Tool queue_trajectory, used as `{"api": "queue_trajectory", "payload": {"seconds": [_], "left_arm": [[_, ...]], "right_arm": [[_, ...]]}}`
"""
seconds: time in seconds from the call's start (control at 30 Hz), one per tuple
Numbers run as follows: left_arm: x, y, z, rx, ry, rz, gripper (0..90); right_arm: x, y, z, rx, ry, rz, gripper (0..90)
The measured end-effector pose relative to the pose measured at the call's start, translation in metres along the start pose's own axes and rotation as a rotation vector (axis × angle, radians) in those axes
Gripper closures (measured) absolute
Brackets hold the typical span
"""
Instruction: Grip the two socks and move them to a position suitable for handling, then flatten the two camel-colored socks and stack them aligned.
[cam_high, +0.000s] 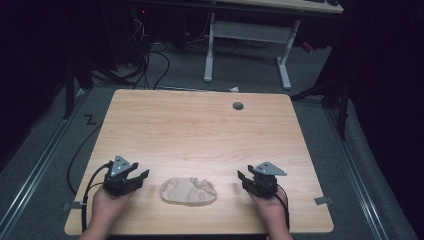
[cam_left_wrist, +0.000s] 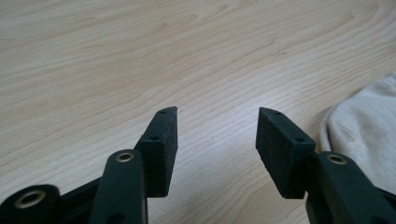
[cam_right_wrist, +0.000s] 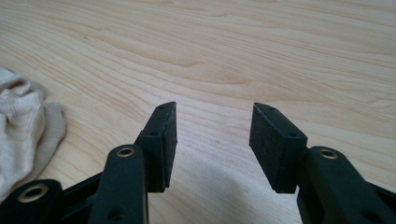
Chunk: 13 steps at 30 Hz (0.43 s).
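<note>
In the high view, a light wooden counter (cam_high: 200, 135) stands on grey carpet, with a small grey round cap (cam_high: 238, 106) set into its far side. Near the front edge, about midway across, lies a crumpled beige cloth (cam_high: 188, 191), flat on the wood. The left hand-held gripper (cam_high: 134, 176) rests on the counter to the left of the cloth, near it but apart, held by the person's left hand (cam_high: 107, 200), its jaws spread and pointing toward the cloth. The right hand-held gripper (cam_high: 245, 181) sits on the other side of the cloth, held by the right hand (cam_high: 267, 205), also apart from the fabric, jaws spread. Beyond the counter stands a white-legged desk (cam_high: 250, 45), with dark cables (cam_high: 150, 65) on the floor. In the left gripper view, the left hand-held gripper (cam_left_wrist: 217, 123) shows its two black jaws standing well apart with bare wood grain between them; the beige cloth (cam_left_wrist: 364, 135) lies at the right edge, just beside the right-hand jaw, and nothing is gripped. In the right gripper view, the right hand-held gripper (cam_right_wrist: 212, 119) likewise has its jaws apart over bare wood, and the beige cloth (cam_right_wrist: 23, 126) lies at the left edge, clear of the jaws.
</note>
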<state>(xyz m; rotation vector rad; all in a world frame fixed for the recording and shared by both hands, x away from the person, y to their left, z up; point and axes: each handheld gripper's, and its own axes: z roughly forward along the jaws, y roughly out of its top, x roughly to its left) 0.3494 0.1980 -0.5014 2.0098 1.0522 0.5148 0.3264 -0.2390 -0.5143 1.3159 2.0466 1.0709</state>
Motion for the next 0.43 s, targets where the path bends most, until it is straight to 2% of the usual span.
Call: {"api": "queue_trajectory", "payload": {"seconds": [0.07, 0.17, 0.23, 0.33, 0.43], "left_arm": [[-0.002, 0.002, 0.0, -0.011, 0.005, 0.007, 48.3], [0.001, 0.001, -0.001, -0.018, -0.001, -0.003, 48.1], [0.005, -0.001, -0.001, -0.008, -0.007, -0.019, 48.1], [0.008, -0.004, -0.003, -0.008, -0.018, -0.048, 48.0], [0.006, -0.004, -0.008, -0.009, -0.014, -0.023, 47.8]], "right_arm": [[-0.002, -0.002, -0.001, 0.0, -0.001, 0.005, 51.7], [-0.003, 0.0, -0.001, 0.001, -0.004, 0.002, 51.5], [-0.004, 0.001, 0.001, -0.003, -0.011, 0.003, 51.5], [-0.003, 0.0, 0.005, 0.023, -0.016, 0.007, 51.8], [0.0, 0.002, 0.006, 0.018, -0.016, 0.003, 51.8]]}}
